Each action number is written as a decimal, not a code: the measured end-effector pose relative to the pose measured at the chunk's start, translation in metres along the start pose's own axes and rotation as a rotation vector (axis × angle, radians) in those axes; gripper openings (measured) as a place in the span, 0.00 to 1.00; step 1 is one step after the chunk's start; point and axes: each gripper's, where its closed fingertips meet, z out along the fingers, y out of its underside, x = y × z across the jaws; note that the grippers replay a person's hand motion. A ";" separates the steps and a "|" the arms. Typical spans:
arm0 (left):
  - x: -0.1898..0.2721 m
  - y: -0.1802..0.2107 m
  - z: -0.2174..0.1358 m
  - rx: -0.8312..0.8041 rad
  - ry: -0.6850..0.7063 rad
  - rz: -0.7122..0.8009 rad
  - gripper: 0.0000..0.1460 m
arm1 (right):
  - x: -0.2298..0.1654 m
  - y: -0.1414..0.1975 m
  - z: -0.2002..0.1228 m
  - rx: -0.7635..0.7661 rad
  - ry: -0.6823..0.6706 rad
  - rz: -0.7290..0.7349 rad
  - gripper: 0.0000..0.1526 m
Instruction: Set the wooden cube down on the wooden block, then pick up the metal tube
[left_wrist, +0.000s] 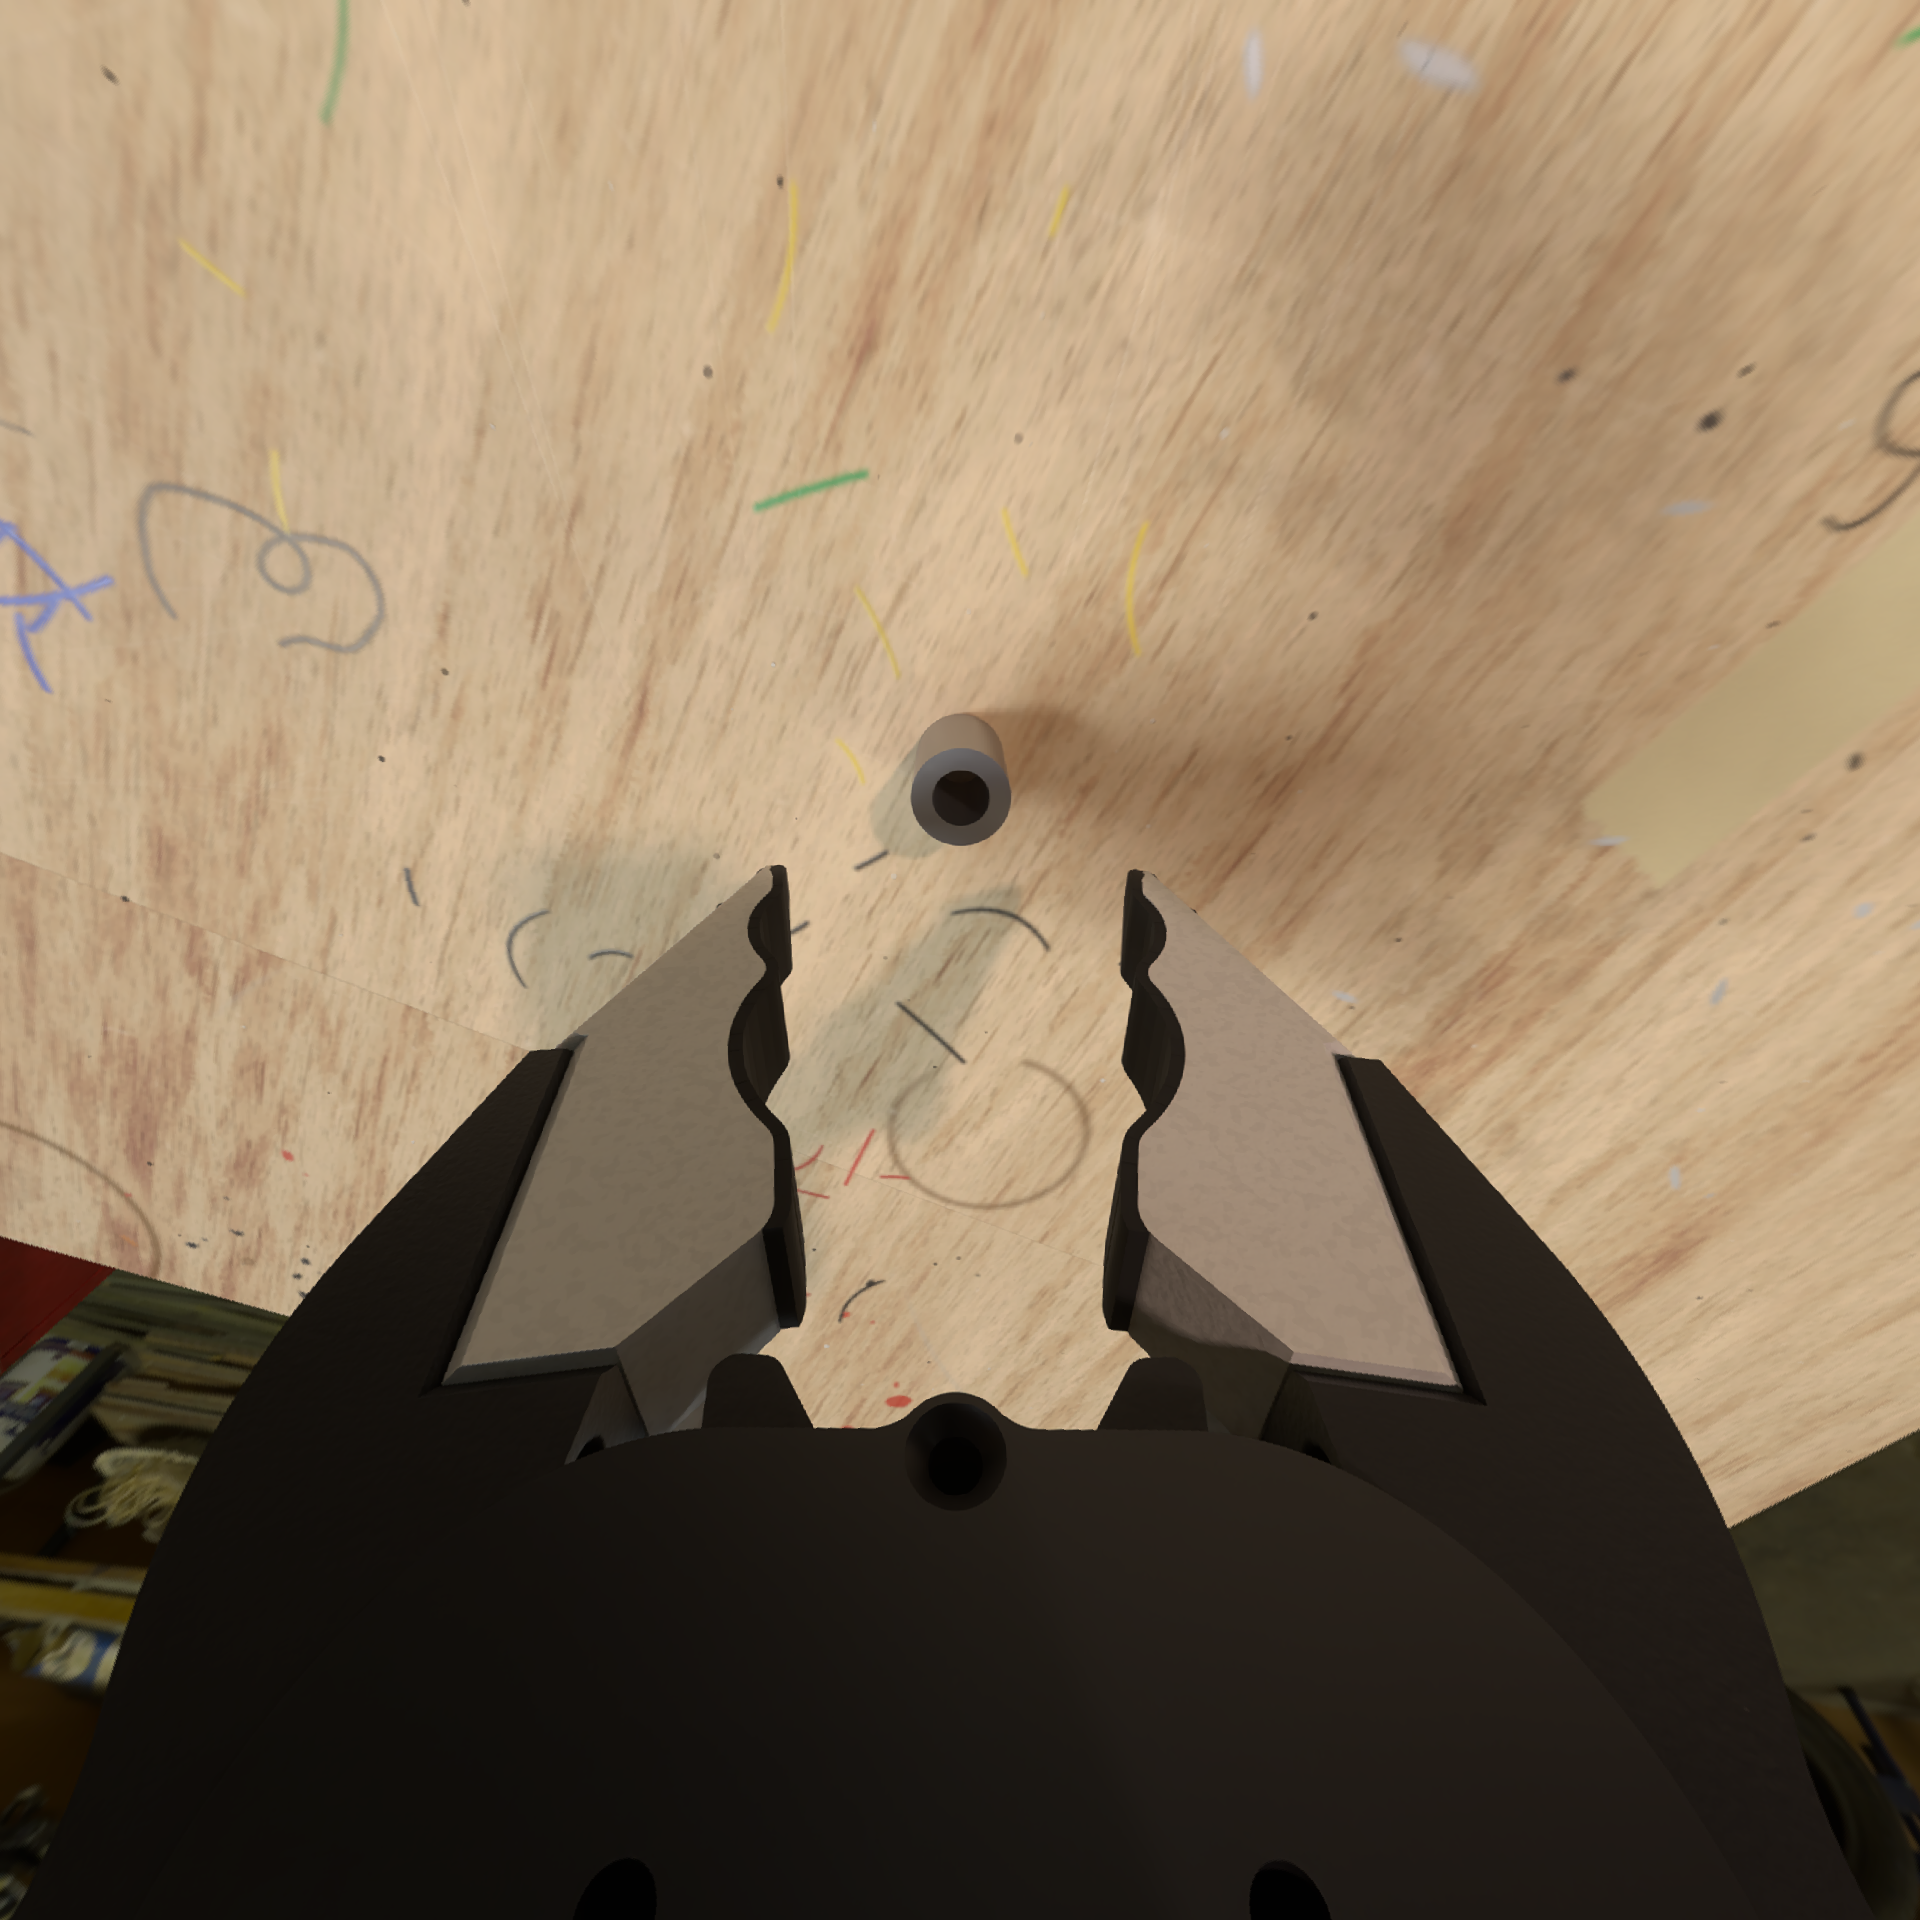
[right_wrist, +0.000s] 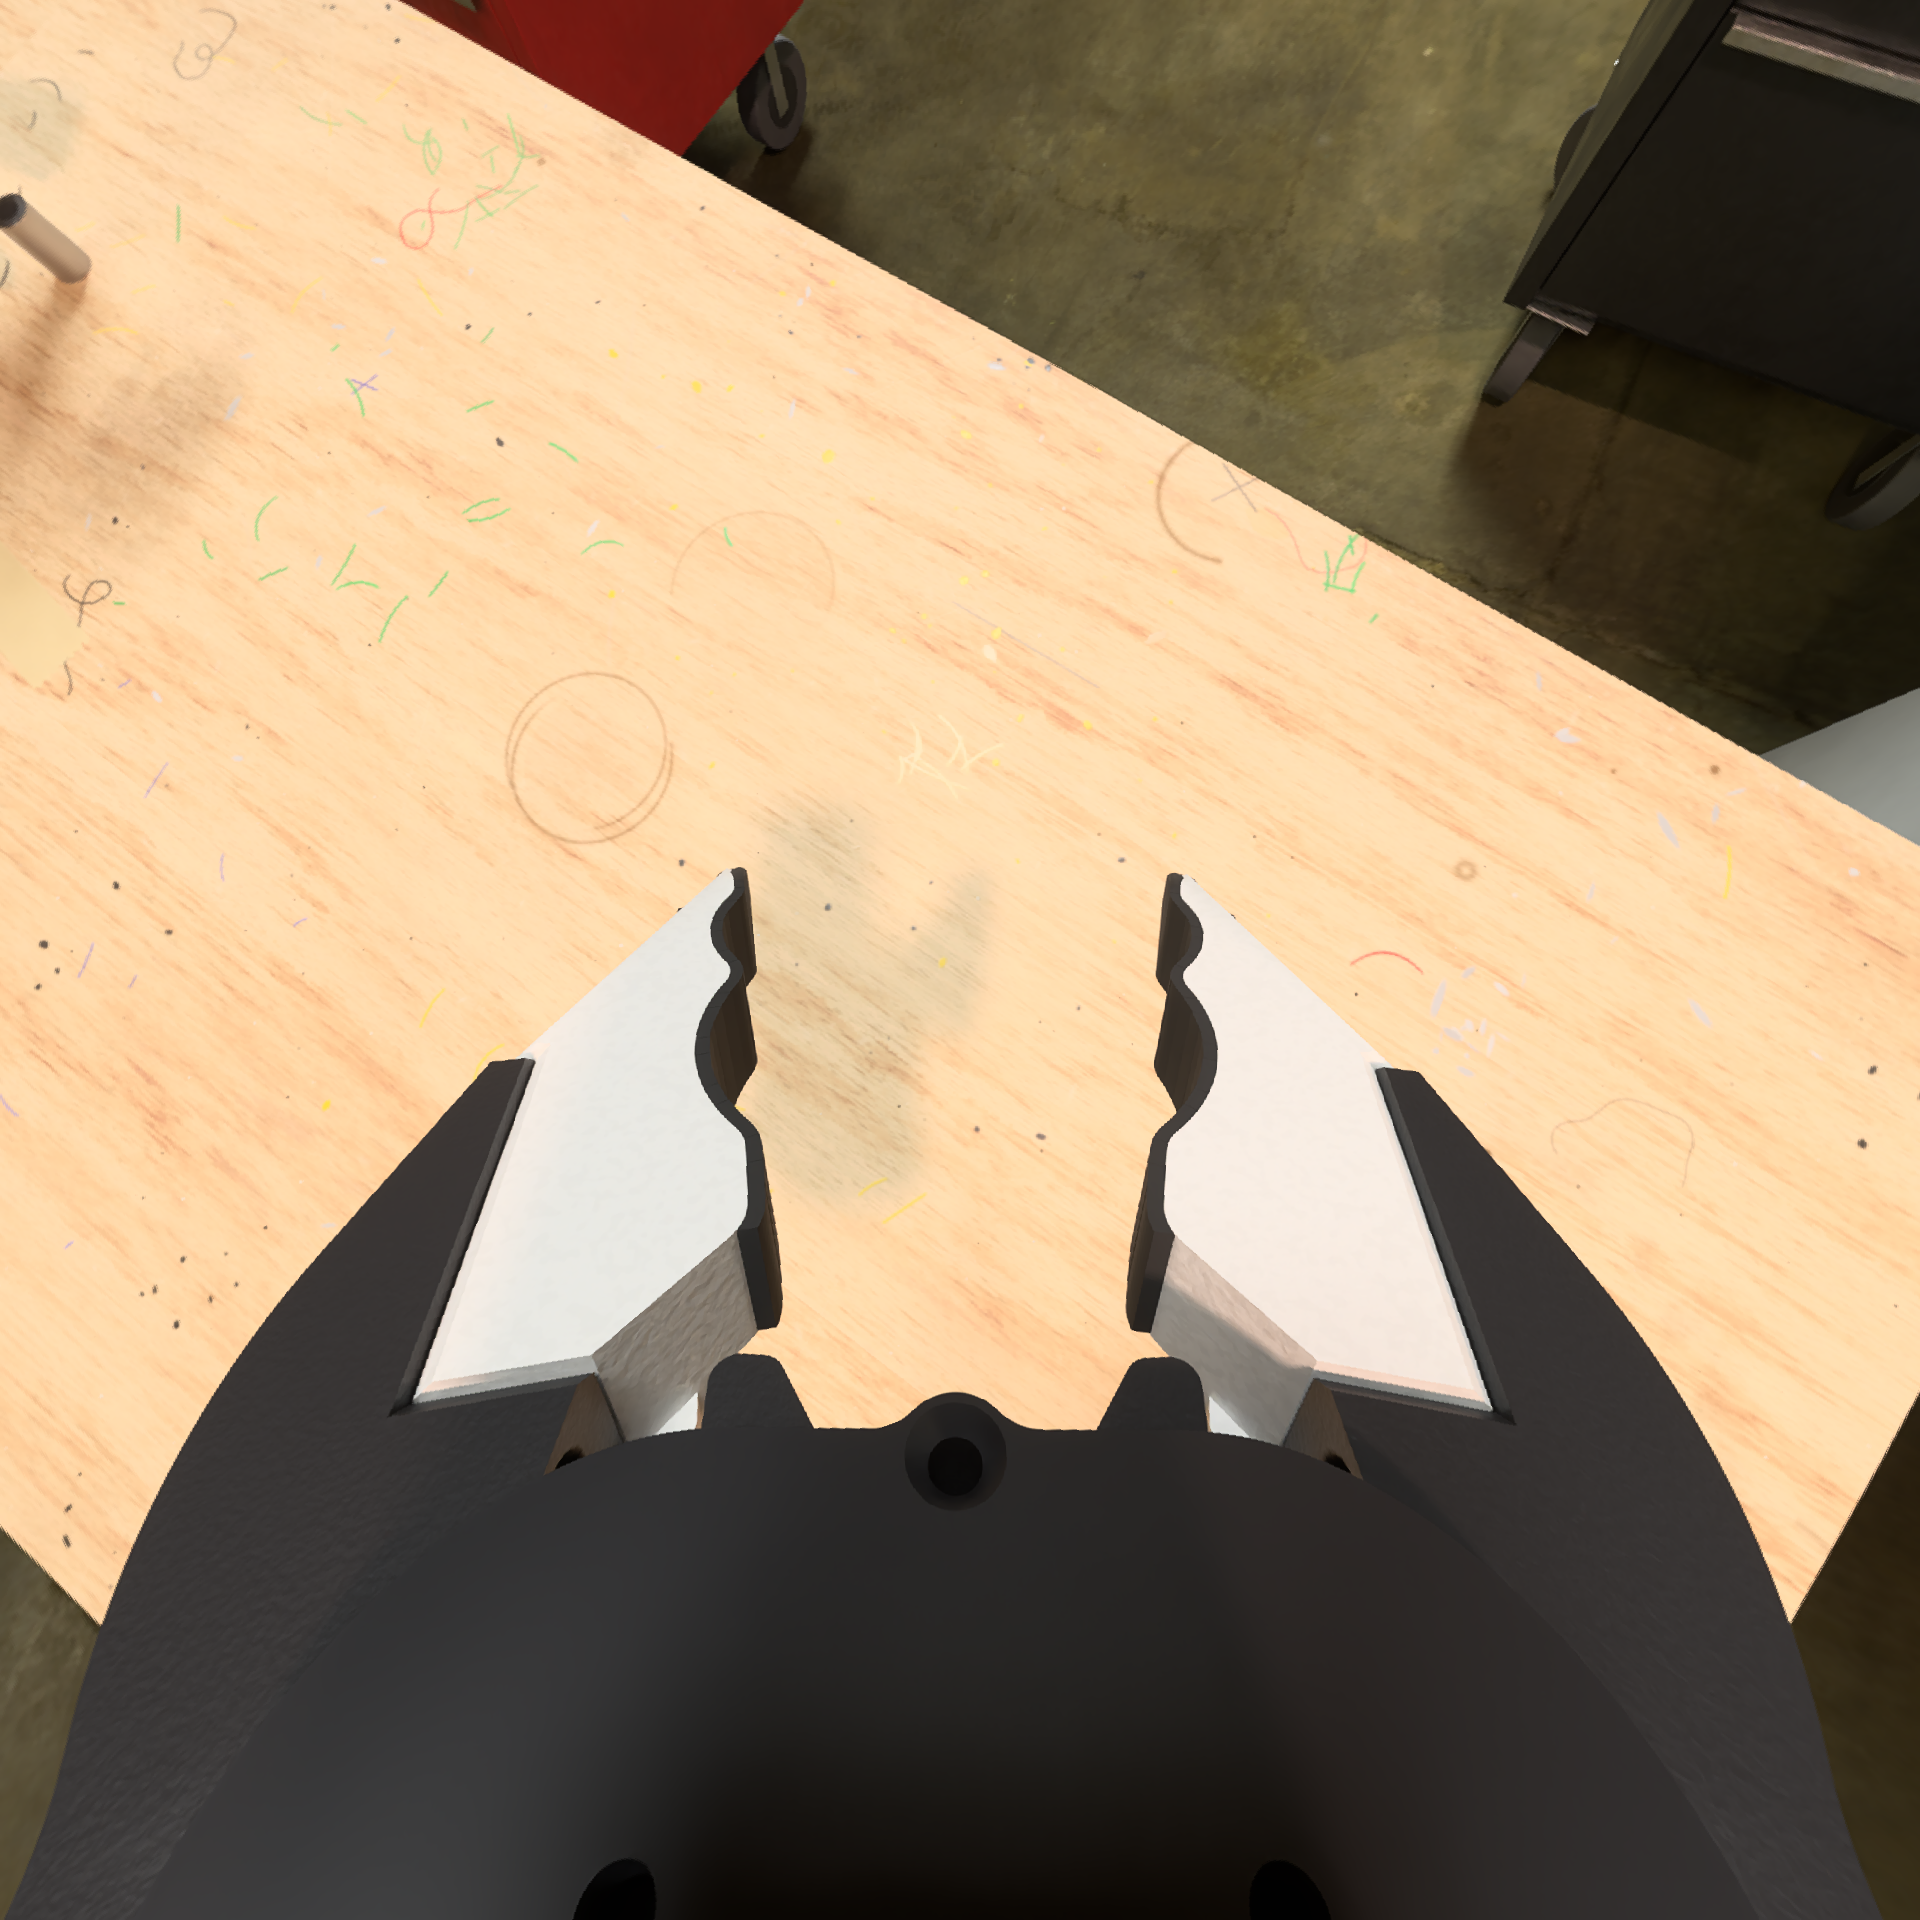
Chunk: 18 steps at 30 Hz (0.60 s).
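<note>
Both claws were wide and empty, the left claw (left_wrist: 956, 883) aimed at the tube (left_wrist: 961, 784) standing on the surface (left_wrist: 1351, 312) just ahead of its tips, so the pickup remained; the right claw (right_wrist: 954, 883) hovered well apart, cube and block unseen.

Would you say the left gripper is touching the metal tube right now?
Apart. The left wrist view shows the metal tube beyond the open left gripper, with bare table between them.
</note>
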 end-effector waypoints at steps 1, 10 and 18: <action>-0.001 0.002 0.005 -0.017 -0.004 0.004 0.43 | -0.003 -0.001 0.000 -0.001 0.000 -0.007 0.52; -0.001 0.001 0.031 -0.025 0.014 0.001 0.33 | -0.016 -0.004 0.000 -0.014 -0.002 -0.037 0.52; -0.026 -0.014 -0.012 0.119 -0.103 -0.077 0.15 | -0.040 -0.017 0.013 0.060 -0.088 -0.004 0.49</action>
